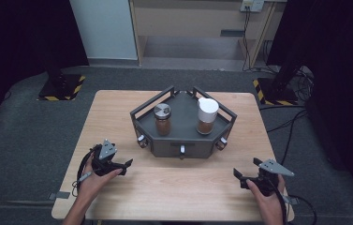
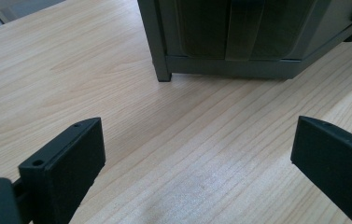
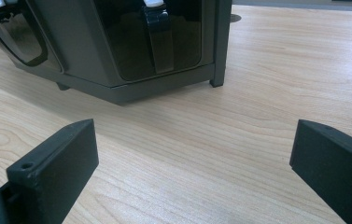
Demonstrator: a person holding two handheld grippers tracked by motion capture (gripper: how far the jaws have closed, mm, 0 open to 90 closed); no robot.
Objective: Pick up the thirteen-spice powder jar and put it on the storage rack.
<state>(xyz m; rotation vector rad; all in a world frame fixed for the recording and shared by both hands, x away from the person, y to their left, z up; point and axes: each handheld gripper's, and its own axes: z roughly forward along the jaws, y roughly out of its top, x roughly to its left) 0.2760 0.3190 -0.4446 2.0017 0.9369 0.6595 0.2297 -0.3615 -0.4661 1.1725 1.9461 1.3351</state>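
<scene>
From the high view, the left gripper (image 1: 128,163) and right gripper (image 1: 236,172) rested near the table's near edge, well apart, flanking a dark grey angular metal rack (image 1: 183,143) that carried a silver-lidded glass jar of brown powder (image 1: 162,119) and a white-capped jar (image 1: 207,115). In the left gripper view, jaws stood wide over the pale wooden table (image 2: 117,93), empty. The right gripper view showed the same wide, empty spread. A clean approach probably meant rising over the rack's rail before closing on a jar.
</scene>
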